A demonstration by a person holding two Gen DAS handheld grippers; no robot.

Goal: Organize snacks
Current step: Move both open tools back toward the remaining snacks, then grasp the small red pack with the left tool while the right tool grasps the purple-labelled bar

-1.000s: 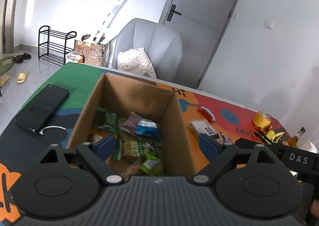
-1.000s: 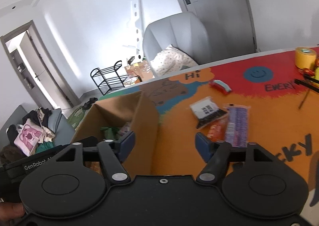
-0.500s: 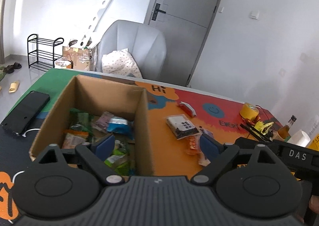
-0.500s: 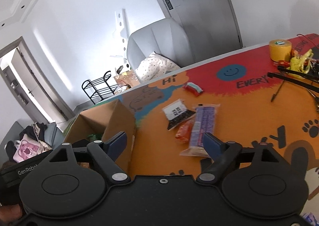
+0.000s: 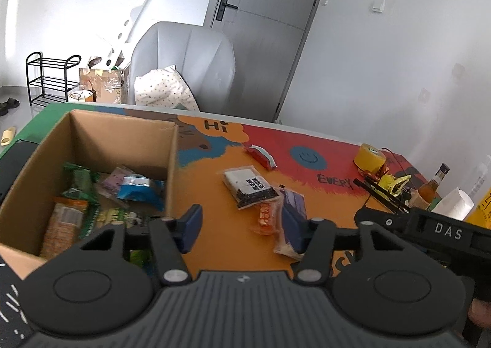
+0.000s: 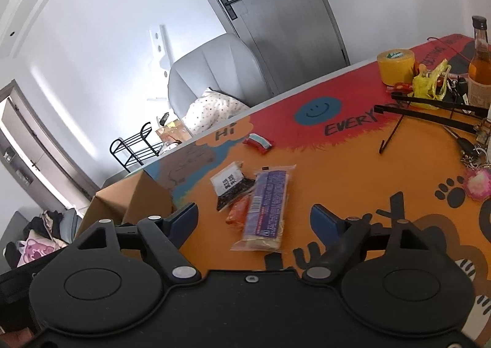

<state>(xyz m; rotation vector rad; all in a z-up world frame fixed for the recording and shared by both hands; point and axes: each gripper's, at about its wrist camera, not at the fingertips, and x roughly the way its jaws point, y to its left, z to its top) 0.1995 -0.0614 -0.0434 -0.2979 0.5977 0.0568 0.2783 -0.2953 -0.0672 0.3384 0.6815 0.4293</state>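
Left wrist view: left gripper [image 5: 242, 223] jaws just narrowed, nothing between, above colourful table mat [image 5: 221, 234]. Cardboard box [image 5: 122, 136] with snacks left; purple packet [image 5: 293, 203] right.

Right wrist view: right gripper [image 6: 253, 220] jaws apart, empty, over purple packet [image 6: 267, 205]; grey chair [image 6: 214, 62] past far edge.

We see both views bright with soft daylight that glares on the white wall [image 5: 55, 10] at the left. Shadows lie faint on the colourful printed desk [image 6: 337, 182]. Fisheye distortion bends the grey door [image 6: 276, 10], corners darken, and detail stays sharp.
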